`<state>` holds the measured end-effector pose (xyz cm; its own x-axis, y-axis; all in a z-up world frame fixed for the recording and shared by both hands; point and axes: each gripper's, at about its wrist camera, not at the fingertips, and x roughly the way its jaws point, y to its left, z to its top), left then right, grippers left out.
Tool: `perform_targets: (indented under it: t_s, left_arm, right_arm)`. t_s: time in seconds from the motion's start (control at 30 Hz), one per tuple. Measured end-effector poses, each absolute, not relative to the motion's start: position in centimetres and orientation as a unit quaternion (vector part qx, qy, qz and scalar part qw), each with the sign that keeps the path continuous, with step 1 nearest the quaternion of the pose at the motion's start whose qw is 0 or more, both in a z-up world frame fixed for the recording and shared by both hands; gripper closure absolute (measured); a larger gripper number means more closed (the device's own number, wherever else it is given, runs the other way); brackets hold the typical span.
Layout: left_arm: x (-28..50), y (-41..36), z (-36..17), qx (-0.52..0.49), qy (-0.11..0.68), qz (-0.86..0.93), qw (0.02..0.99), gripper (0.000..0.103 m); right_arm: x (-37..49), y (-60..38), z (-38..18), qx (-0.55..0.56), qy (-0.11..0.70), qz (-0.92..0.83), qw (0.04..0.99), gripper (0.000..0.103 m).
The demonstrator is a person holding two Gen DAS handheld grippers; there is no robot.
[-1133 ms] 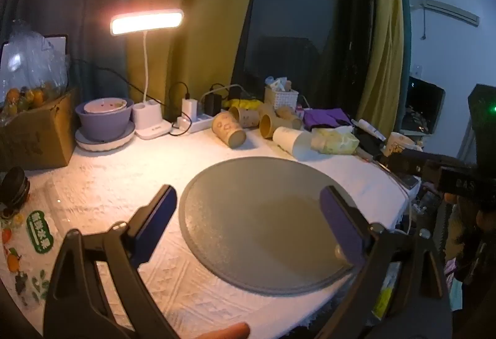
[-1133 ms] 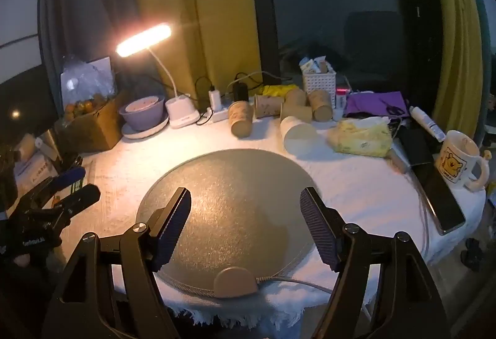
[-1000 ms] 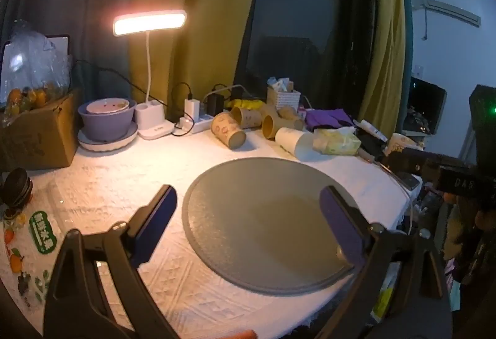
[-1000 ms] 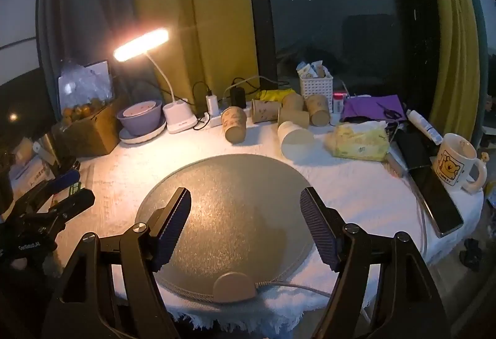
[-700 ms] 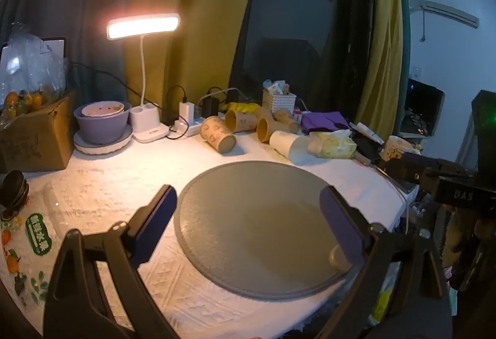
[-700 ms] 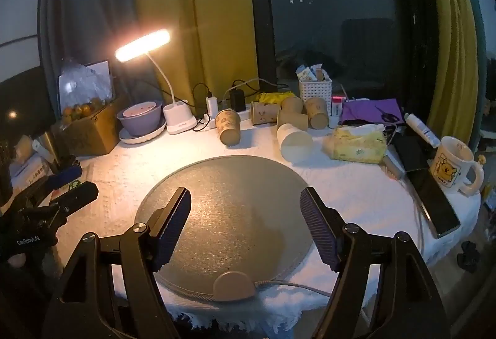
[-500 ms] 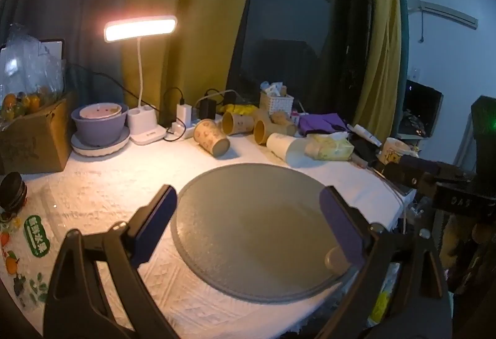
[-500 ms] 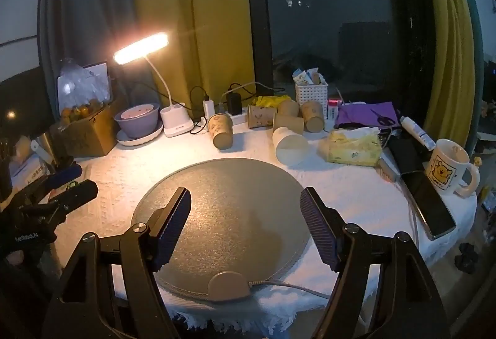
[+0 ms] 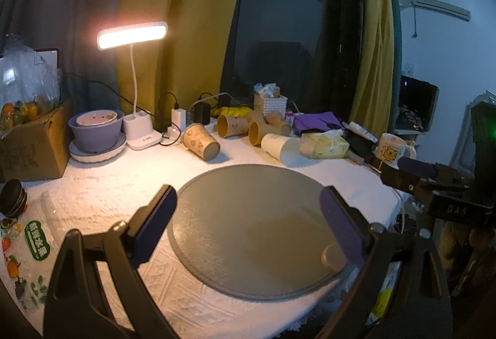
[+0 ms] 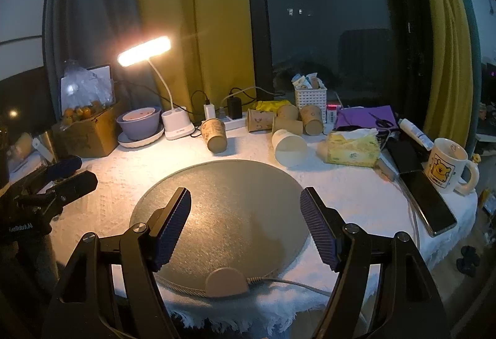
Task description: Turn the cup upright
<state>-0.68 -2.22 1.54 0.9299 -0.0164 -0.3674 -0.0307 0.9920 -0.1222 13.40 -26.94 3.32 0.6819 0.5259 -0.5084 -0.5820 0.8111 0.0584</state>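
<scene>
Several paper cups lie on their sides at the back of the white-clothed table. A brown printed cup (image 9: 201,146) (image 10: 214,134) lies left of the group, and a white cup (image 9: 280,147) (image 10: 289,147) lies right of it. More brown cups (image 10: 290,119) lie behind. My left gripper (image 9: 248,226) is open and empty above the near-left edge of a round grey mat (image 9: 260,221). My right gripper (image 10: 245,222) is open and empty above the mat's (image 10: 226,209) near edge. Both are well short of the cups.
A lit desk lamp (image 10: 145,52), a purple bowl (image 10: 139,122) and a cardboard box (image 10: 86,129) stand at the back left. A tissue pack (image 10: 353,145), a phone (image 10: 429,202) and a mug (image 10: 446,165) are on the right. The mat's cable (image 10: 279,281) runs off the front edge.
Both grippers have drifted slightly, so the table sits a little differently in view. Both stay open and empty. No cup has moved.
</scene>
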Motion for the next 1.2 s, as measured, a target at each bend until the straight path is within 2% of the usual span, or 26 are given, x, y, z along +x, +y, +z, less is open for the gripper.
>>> perform_targets:
  t_s: [1.2]
  left_arm:
    - [-0.56,-2.06,1.48,-0.081,0.178,0.002,0.981,0.009]
  right_arm:
    - [13.75,-27.58,3.19,-0.061,0.26,0.296,0.917,0.027]
